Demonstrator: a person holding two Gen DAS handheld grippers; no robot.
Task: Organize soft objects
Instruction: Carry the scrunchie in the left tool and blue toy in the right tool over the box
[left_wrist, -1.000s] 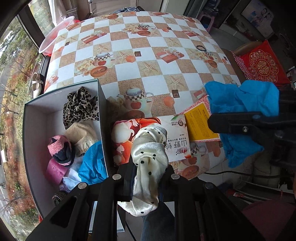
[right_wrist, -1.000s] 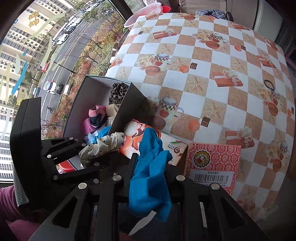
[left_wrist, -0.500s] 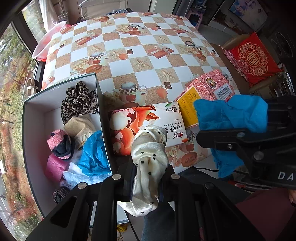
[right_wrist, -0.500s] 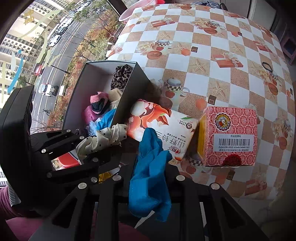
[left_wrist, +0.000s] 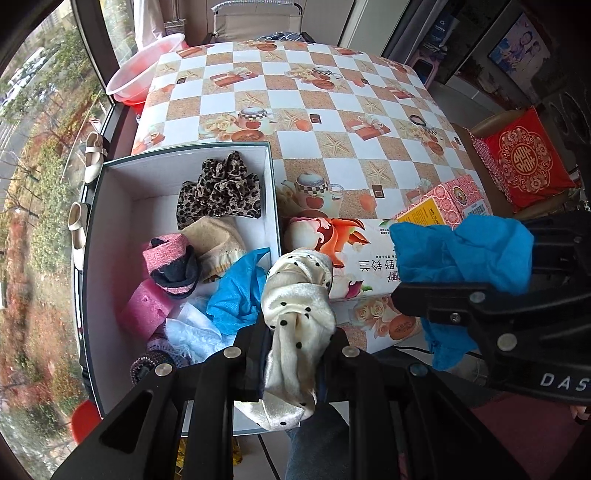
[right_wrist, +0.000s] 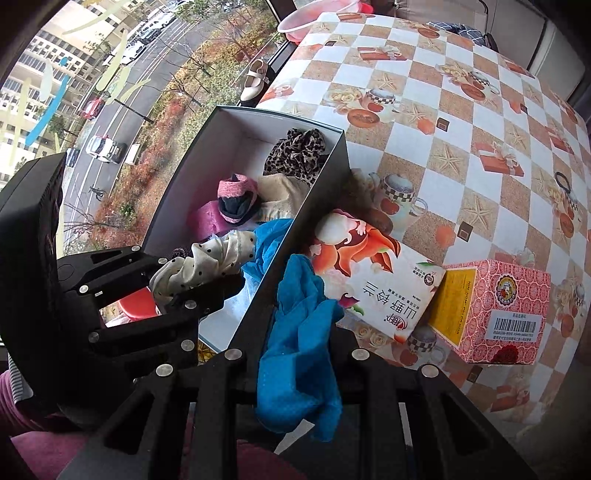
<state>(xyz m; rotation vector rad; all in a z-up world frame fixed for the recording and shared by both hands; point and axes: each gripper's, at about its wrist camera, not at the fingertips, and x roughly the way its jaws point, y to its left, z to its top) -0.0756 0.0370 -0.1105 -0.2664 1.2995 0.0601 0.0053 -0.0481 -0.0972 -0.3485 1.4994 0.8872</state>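
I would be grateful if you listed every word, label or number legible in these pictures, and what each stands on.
"DAS", cut off at the frame edge: on the right claw's black body.
"山野铃兰", upside down: on the white flower-printed carton.
Barcode label on the pink patterned box: digits too small to read.
Yellow side of that box: print blurred, unreadable.

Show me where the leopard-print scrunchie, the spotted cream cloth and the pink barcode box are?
leopard-print scrunchie (left_wrist: 219, 194): left wrist view, middle of its ruffles.
spotted cream cloth (left_wrist: 295, 306): left wrist view, bunched middle.
pink barcode box (right_wrist: 506, 306): right wrist view, top face.
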